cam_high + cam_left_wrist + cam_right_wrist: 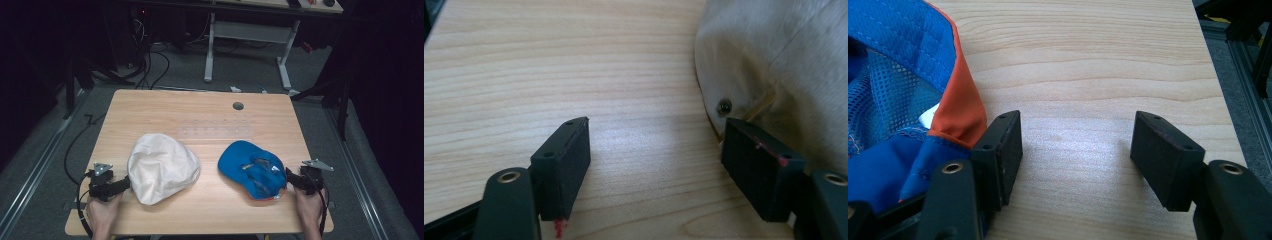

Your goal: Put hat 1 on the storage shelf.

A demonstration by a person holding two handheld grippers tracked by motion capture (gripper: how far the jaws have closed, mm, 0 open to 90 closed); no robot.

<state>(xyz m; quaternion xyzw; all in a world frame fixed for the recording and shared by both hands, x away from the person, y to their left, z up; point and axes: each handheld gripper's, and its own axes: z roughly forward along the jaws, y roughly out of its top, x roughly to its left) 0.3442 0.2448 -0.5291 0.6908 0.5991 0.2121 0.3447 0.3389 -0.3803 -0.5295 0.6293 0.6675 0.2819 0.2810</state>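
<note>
A cream-white cloth hat [162, 167] and a blue mesh cap with an orange trim [252, 170] lie apart on the pale wooden table [200, 117]. The left gripper [111, 186] and right gripper [296, 180], jaws apart, hold nothing; seemingly nothing is begun.

Your left gripper [654, 165] holds its jaws spread wide over the pale wooden surface [549, 65], with bare wood between them. The right-hand jaw sits at the edge of the cream cloth cap [784, 60], just below its small metal eyelet [724, 106].
</note>
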